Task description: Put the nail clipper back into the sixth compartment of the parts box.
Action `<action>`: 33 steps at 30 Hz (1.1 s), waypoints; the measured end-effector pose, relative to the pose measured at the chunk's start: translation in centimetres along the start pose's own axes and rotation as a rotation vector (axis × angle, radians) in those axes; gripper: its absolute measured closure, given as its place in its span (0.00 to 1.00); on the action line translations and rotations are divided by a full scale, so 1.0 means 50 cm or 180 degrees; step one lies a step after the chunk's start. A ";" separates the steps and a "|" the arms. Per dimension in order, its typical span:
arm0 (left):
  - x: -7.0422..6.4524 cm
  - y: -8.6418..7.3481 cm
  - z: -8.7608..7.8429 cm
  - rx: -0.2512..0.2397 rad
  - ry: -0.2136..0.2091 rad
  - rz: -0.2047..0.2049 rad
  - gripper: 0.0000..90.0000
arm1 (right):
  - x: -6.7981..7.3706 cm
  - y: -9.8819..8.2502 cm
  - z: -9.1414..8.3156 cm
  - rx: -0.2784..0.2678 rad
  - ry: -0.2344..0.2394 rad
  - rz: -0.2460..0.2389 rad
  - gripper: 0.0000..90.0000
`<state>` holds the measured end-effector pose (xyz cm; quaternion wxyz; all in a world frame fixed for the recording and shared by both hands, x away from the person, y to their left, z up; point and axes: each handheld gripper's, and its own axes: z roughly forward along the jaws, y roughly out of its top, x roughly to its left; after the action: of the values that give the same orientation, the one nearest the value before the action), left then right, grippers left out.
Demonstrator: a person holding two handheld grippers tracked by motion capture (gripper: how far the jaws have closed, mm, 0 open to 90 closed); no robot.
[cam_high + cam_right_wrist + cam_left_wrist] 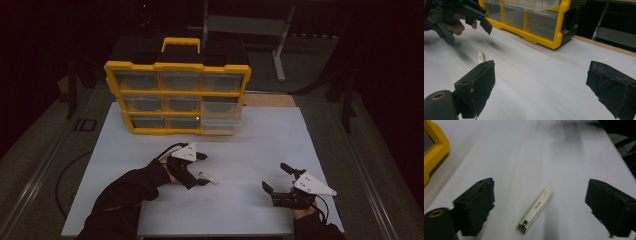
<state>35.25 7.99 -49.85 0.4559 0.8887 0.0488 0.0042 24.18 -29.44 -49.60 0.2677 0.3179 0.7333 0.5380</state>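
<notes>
From the high view, a yellow plastic organizer case with clear-fronted compartments (177, 97) stands upright at the far side of the white table sheet (250, 145); what its compartments hold cannot be made out. The left gripper (202, 169) sits with its jaws wide on either side of a small white flat nail clipper (208, 178) that lies on the sheet. The right gripper (280, 179) rests well apart to the right, jaws also wide and with nothing between them.

The left gripper view shows the clipper (536, 210) lying flat between the two black jaws, touched by neither, its metal end nearer the camera; a yellow corner of the case (434, 152) shows at the left edge.

The right gripper view shows the case's lower compartments (534, 21) close up, seemingly bare inside, and the clipper (481, 57) beyond its own spread jaws, below the left gripper (467, 27).
</notes>
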 end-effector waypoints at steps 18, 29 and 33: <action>0.022 -0.005 0.030 0.0557 -0.0184 0.0397 0.41 | 0.000 -0.003 0.003 0.0026 0.0041 0.0024 0.10; 0.027 0.005 0.046 0.0936 -0.0229 0.0619 0.58 | 0.000 -0.003 0.002 0.0038 0.0055 0.0036 0.10; 0.030 0.010 0.048 0.1013 -0.0270 0.0648 0.62 | 0.001 -0.004 0.004 0.0052 0.0049 0.0020 0.10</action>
<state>36.89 5.91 -50.88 0.3085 0.9493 -0.0606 0.0050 24.26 -29.35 -49.81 0.2578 0.3183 0.7387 0.5353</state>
